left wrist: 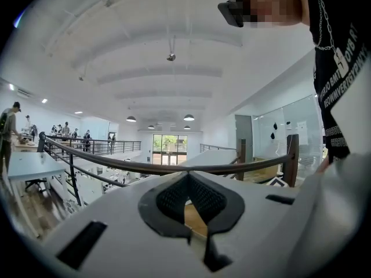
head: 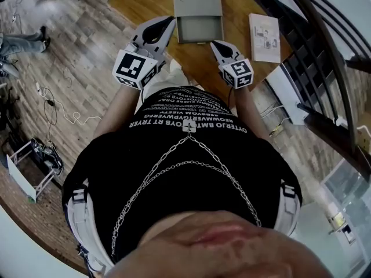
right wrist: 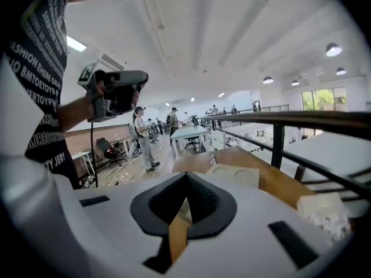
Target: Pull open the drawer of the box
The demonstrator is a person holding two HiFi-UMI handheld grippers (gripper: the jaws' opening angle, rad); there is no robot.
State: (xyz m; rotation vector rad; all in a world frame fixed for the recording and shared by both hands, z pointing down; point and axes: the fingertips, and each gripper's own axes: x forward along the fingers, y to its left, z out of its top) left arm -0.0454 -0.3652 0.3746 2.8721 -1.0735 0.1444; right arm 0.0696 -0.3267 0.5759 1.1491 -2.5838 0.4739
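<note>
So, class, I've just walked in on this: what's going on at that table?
A person stands at a wooden table with a gripper in each hand. The grey box already has its drawer pulled out toward the person. The left gripper and the right gripper are both shut with nothing between their jaws, close to the drawer's front but not gripping it. A pale flat block lies to the right of the box.

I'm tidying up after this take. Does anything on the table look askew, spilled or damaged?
Nothing stands out. The grey box sits flat on the wooden table with its drawer pulled out toward the person, apparently empty. A pale board lies flat to its right. No spill or damage shows.
</note>
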